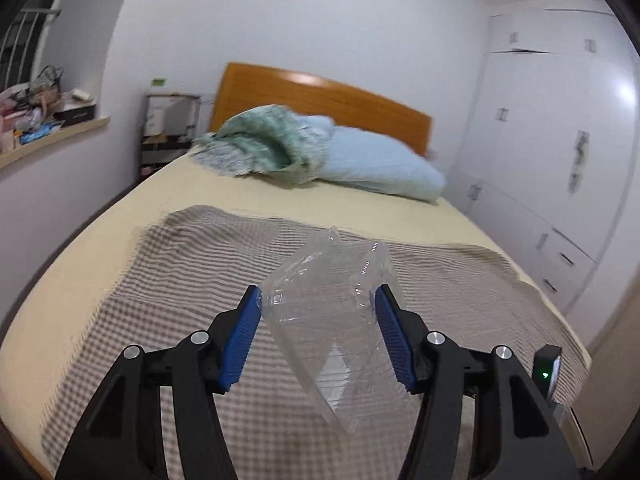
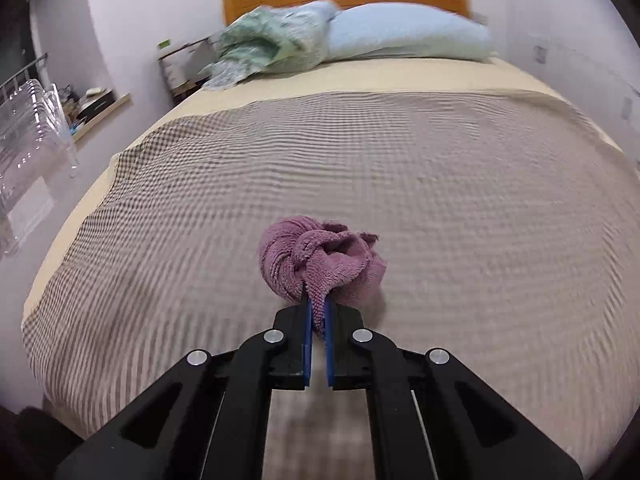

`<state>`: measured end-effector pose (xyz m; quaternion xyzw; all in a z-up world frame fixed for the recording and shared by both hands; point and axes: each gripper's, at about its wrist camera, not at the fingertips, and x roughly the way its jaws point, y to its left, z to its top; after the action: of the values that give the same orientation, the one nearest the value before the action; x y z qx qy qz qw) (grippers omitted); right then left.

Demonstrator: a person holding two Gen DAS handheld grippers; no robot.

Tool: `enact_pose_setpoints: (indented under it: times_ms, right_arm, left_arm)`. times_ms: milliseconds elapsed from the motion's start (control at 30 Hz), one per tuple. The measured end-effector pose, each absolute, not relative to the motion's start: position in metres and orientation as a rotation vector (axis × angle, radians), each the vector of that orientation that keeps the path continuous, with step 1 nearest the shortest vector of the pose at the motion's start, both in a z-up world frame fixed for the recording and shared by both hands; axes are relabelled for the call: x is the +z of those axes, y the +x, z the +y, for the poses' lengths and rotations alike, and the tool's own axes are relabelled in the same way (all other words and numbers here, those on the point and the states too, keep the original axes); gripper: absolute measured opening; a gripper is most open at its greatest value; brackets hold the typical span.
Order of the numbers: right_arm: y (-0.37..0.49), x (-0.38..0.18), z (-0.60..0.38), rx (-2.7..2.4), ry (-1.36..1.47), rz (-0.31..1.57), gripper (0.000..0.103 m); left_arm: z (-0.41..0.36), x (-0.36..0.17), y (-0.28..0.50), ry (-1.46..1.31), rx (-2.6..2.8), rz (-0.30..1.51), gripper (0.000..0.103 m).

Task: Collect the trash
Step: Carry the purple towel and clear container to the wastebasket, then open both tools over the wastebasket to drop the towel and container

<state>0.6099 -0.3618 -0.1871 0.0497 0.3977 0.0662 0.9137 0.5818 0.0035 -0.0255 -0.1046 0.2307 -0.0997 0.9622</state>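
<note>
Left wrist view, grip: the left gripper (image 1: pixel 318 300) is clenched on a clear plastic box (image 1: pixel 332 320), its blue pads (image 1: pixel 240 344) pressing the two side walls, wide apart because the box is wide
Left wrist view, how it is carried: the box hangs tilted in the air above the checked blanket (image 1: pixel 160 272), touching nothing else; a squeeze across the walls is likely what keeps such a light, slippery shell from sliding out
Left wrist view, surroundings: the bed (image 1: pixel 80 312) runs ahead to two pillows, green (image 1: pixel 260 144) and pale blue (image 1: pixel 380 164), under a wooden headboard (image 1: pixel 320 100); white wardrobe (image 1: pixel 560 140) on the right

Right wrist view, grip: the right gripper (image 2: pixel 318 300) is pinched nearly shut on a fold of a purple cloth (image 2: pixel 320 264), thin fabric needing only a narrow bite
Right wrist view, where it sits: the bundled cloth is just above or on the blanket, I cannot tell which
Right wrist view, other trash: the clear box shows at the left edge, well apart from the cloth

Judgement: both pieces look picked up; no bin is in sight
</note>
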Motion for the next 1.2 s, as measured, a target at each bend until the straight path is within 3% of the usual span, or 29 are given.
enact_pose_setpoints:
  times_ms: [267,467,800,1033,1200]
  right_arm:
    - [0.414,-0.161,-0.451,-0.114,0.153,0.784,0.005]
    - [0.299,-0.215,-0.509,-0.248,0.224,0.896,0.005]
    - [0.212,-0.328,-0.536,-0.282,0.429,1.075,0.005]
    - [0.201,-0.366,-0.537,-0.283,0.497,1.132,0.005]
    - [0.189,-0.388,-0.536,-0.272,0.516,1.165,0.005]
  left_arm:
    - [-0.088,-0.051,0.465,-0.307,-0.421,0.64,0.056]
    - [-0.186,-0.101,0.414,-0.199,-0.526,0.789,0.056]
    - [-0.323,-0.25,0.41,-0.018,-0.45,1.336,0.056]
    - [-0.393,-0.376,0.424,0.147,-0.384,1.698,0.057]
    - [-0.426,-0.455,0.409,0.261,-0.336,1.817,0.058]
